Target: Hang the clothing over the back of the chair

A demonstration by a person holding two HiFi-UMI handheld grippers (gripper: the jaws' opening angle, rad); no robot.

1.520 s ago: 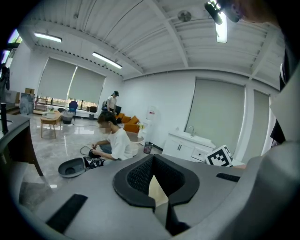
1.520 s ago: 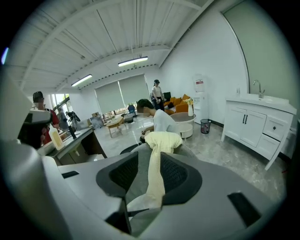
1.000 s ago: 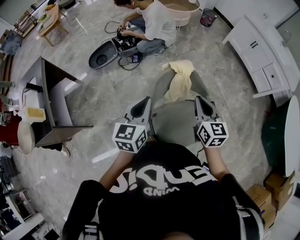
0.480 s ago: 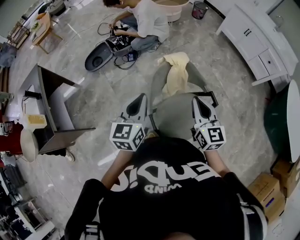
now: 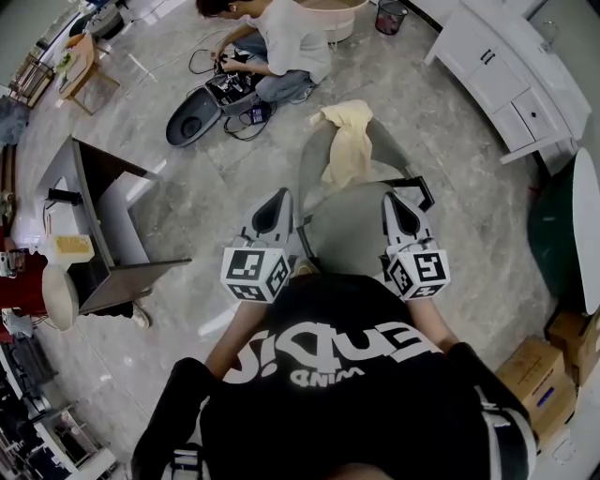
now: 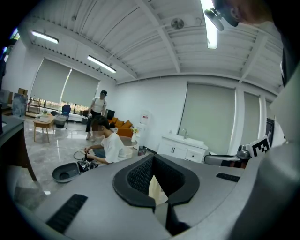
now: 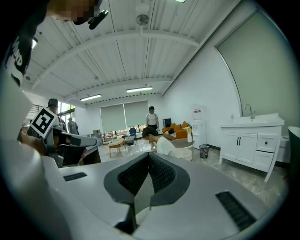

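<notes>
Cloth (image 5: 347,141) hangs bunched over the chair (image 5: 352,230) back, well ahead of the left gripper (image 5: 277,199) and right gripper (image 5: 394,200), both with jaws together and empty; unevenly draped, it may slide off.

Two grippers: left gripper (image 5: 277,204), right gripper (image 5: 399,202). One grey chair (image 5: 349,230). One yellow garment (image 5: 348,142). One crouching person (image 5: 281,42), one standing person (image 6: 98,110). One open case (image 5: 200,111). One white cabinet (image 5: 497,80). Two cardboard boxes (image 5: 532,373). One waste bin (image 5: 389,16).
</notes>
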